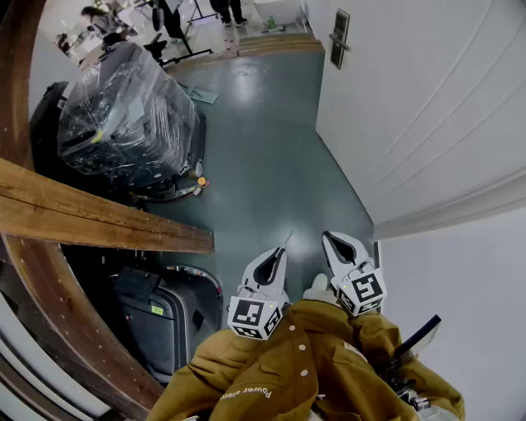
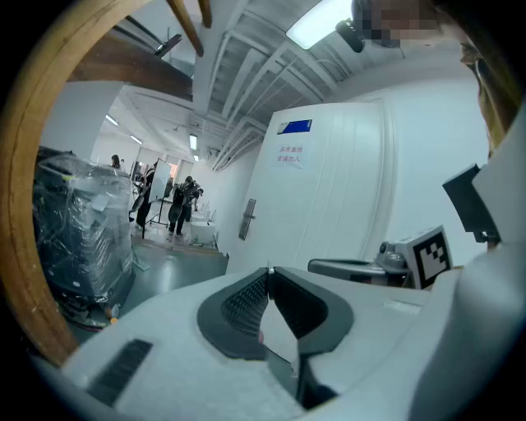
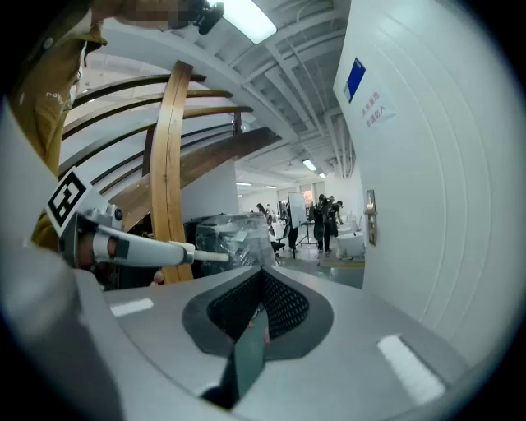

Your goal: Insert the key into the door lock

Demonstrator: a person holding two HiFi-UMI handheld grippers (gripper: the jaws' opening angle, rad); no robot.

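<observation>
Head view, near to far. At 6 o'clock a mustard-brown jacket (image 1: 288, 370) fills the lower edge and is cut off by the frame. Just beyond it the white left gripper (image 1: 282, 251) and the white right gripper (image 1: 327, 236) lie side by side, near each other but apart, both aimed toward 12 o'clock. The left tongs are pressed together on a thin pale metal key (image 3: 210, 256), which juts from their tips. It is seen only as a sliver, so its shape is hard to make out. The right tongs are pressed together with nothing between them.

Surface: a glossy grey-green floor (image 1: 271, 148) runs from the grippers toward 12 o'clock. At 3 o'clock a white panelled door face (image 1: 427, 107) borders it. At 9 o'clock a brown wooden beam (image 1: 90, 214) crosses above a black hard case (image 1: 160, 316), partly hidden beneath it. At 10 o'clock stands a black machine wrapped in clear plastic film (image 1: 123, 123).

Open room: the floor lane between the wrapped machine and the door face is bare.

The dark rectangular lock plate with lever handle (image 1: 339, 37) sits on the white face at 1 o'clock, well apart from the key. Beyond it, at 12 o'clock, standing people (image 1: 168, 12) are cut off by the top edge.
</observation>
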